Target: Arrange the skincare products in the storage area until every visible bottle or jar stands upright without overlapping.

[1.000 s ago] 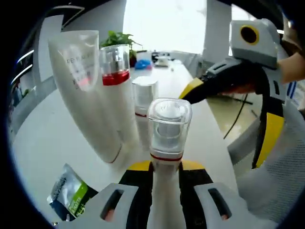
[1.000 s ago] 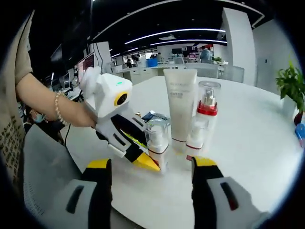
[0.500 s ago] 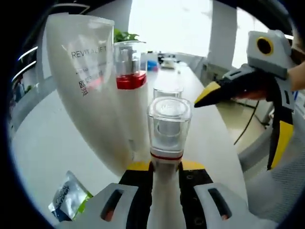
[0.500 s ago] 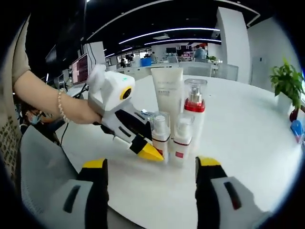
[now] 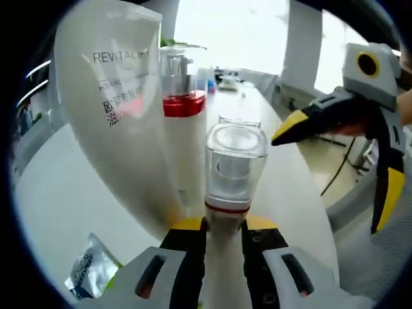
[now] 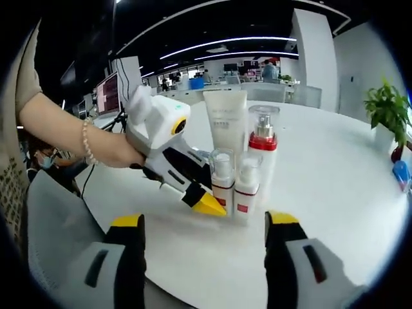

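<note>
White round table (image 6: 335, 174), open-plan office behind.

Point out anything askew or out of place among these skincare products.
The bottles stand upright in a tight cluster. One odd item: a crumpled sachet lies flat on the table beside the tall white tube, apart from the group. The left gripper grips the small clear-capped bottle.
</note>
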`<state>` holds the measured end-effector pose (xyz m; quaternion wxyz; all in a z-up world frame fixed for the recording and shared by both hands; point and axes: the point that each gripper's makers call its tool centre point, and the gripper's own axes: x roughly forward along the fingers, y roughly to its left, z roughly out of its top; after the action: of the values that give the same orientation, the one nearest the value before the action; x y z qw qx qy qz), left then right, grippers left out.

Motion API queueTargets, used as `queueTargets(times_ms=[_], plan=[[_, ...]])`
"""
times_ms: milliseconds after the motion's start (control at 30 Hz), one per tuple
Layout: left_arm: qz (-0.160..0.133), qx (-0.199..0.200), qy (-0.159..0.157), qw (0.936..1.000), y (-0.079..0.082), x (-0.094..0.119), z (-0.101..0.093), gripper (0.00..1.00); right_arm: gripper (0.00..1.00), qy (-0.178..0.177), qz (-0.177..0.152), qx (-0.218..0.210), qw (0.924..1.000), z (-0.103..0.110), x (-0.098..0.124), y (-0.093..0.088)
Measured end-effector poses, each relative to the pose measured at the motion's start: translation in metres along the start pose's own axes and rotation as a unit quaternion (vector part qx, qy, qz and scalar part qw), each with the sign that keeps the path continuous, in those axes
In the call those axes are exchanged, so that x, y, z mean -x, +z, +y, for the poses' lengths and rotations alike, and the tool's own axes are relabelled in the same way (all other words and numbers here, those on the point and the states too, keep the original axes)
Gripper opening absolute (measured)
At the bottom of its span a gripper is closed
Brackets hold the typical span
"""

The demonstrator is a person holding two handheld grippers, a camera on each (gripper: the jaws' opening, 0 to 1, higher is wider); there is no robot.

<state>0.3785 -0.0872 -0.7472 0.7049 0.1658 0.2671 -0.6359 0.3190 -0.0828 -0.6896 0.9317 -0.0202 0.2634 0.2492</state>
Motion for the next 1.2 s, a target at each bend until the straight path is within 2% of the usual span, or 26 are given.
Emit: queueTargets(times_ms=[567,933,1200], plan=[[0.021,0.025,0.012,0.9994,-0.016,0.008,0.003,0.24,0.77,0.0,0.0,0.0,1.0,0.001,-0.001,0.001],[0.025,0.039,0.032,0.9984,-0.023,0.031,-0.001,0.35,0.82,0.001,-0.008,0.001,1.0,0.005,0.001,0.007],[0.03,0.071,0.051,0.9957,-0.037,0.056,-0.006,0.48,0.86,0.007,-0.015,0.004,0.9999,0.013,0.002,0.014]])
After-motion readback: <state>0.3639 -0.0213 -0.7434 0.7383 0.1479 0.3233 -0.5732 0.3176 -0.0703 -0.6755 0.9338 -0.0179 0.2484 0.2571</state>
